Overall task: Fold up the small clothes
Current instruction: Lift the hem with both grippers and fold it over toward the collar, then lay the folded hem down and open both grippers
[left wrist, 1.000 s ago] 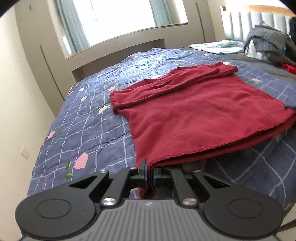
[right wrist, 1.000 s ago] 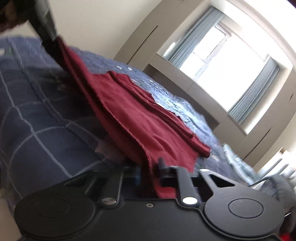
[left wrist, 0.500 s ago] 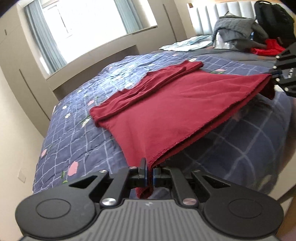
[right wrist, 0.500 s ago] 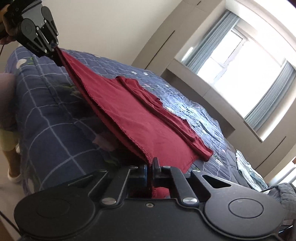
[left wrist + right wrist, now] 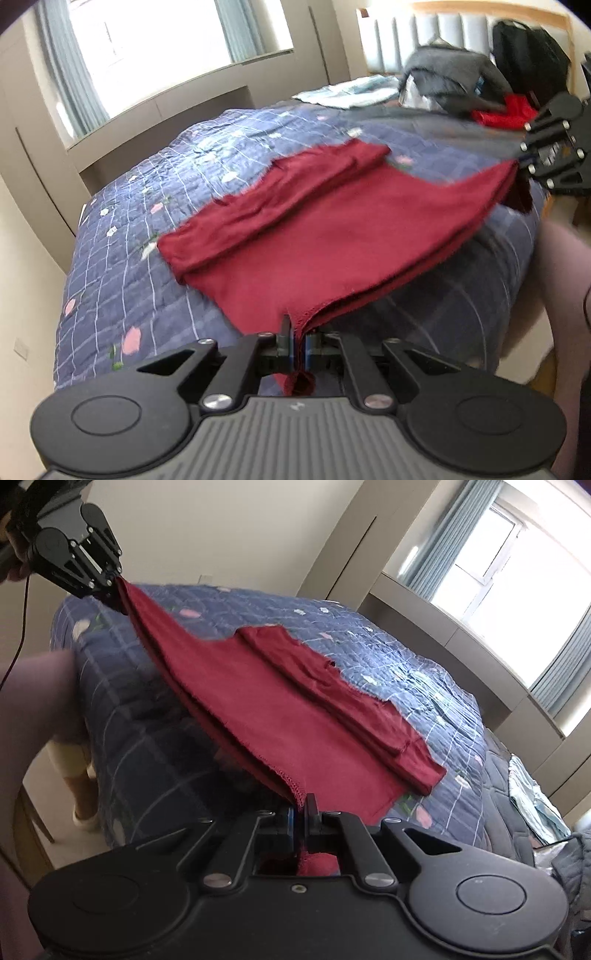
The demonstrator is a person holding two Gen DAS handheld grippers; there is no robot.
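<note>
A dark red garment (image 5: 325,229) (image 5: 280,709) is stretched over the near edge of the bed, its hem lifted and its far folded part resting on the blue quilt. My left gripper (image 5: 297,334) is shut on one hem corner, with cloth bunched behind the pads. My right gripper (image 5: 300,808) is shut on the other hem corner. In the left wrist view the right gripper (image 5: 522,162) shows at the far right, pinching the cloth. The left gripper (image 5: 116,581) shows at the upper left of the right wrist view, held by a hand.
The bed's blue checked quilt (image 5: 155,236) (image 5: 373,646) has pink flower prints. A grey jacket (image 5: 443,81), a black backpack (image 5: 528,59), a red cloth (image 5: 506,110) and a pale garment (image 5: 351,94) lie near the headboard. A person's leg (image 5: 40,709) stands beside the bed.
Both grippers have risen with the hem, lifting the near half of the red garment off the quilt and pulling it taut. The right gripper's jaws closed tight on its corner.
</note>
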